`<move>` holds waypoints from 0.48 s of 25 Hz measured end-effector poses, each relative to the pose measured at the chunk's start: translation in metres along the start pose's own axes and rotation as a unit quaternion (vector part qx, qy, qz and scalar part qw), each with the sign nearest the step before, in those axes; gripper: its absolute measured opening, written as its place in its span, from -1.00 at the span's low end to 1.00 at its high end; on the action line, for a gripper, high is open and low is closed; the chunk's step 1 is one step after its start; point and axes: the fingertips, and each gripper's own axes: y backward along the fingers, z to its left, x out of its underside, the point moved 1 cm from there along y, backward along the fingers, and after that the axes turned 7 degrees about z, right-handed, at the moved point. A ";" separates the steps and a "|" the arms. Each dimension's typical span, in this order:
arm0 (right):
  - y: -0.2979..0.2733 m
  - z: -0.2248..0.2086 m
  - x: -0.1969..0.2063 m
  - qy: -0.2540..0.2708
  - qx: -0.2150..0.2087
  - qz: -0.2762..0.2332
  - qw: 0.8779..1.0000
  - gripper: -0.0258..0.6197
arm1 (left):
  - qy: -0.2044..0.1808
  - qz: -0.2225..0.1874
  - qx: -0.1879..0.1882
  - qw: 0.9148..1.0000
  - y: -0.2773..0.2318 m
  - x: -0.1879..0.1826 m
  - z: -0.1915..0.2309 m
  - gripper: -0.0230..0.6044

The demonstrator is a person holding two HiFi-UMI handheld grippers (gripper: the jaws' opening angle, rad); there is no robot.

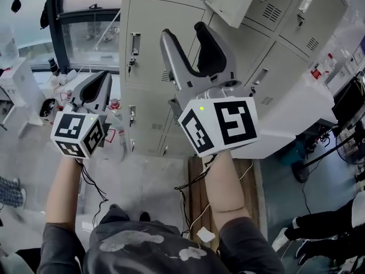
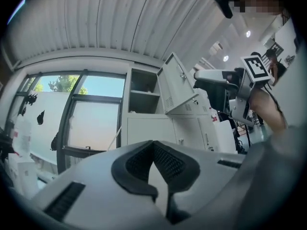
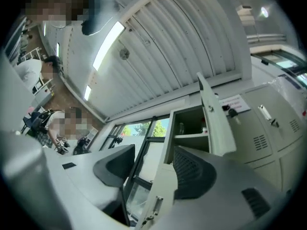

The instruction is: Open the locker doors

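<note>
Grey metal lockers (image 1: 154, 67) fill the wall ahead of me, next to a tall window (image 1: 85, 39), with pale floor (image 1: 148, 181) underneath. One upper locker door (image 1: 231, 1) stands swung open, and its compartment (image 3: 189, 123) shows a shelf inside. The doors below it and to its right are closed.

My right hand-held gripper (image 1: 183, 33) is raised in front of the lockers, just under the open door in the head view, and touches none of them. Its jaws are spread wide and grip nothing. In the right gripper view the window frame and the handled edge of a closed door (image 3: 153, 205) show through the gap, beyond the pads. My left hand-held gripper (image 1: 102, 76) sits lower and further left, toward the window and well apart from the open door. Its pads are pressed together at the tips with nothing between them.

A white label (image 3: 235, 102) with red print sits on a closed door right of the open one, too small for me to read. The only clear print is the black-and-white square pattern on my right marker cube (image 1: 219, 124).
</note>
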 end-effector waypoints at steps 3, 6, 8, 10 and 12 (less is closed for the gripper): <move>-0.015 0.030 0.048 -0.027 -0.027 0.036 0.999 -0.06 | 0.009 0.032 -0.010 0.999 0.012 0.041 0.015 -0.90; -0.031 0.054 0.097 -0.081 -0.048 0.076 0.993 -0.04 | 0.041 0.052 -0.022 0.998 0.022 0.076 0.032 -0.90; -0.044 0.067 0.125 -0.100 -0.056 0.101 0.988 -0.03 | 0.055 0.060 -0.030 0.996 0.025 0.093 0.047 -0.90; -0.057 0.075 0.150 -0.106 -0.052 0.122 0.985 -0.03 | 0.062 0.065 -0.036 0.995 0.025 0.104 0.065 -0.90; -0.068 0.080 0.177 -0.110 -0.042 0.144 0.983 -0.03 | 0.064 0.073 -0.040 0.994 0.025 0.116 0.083 -0.90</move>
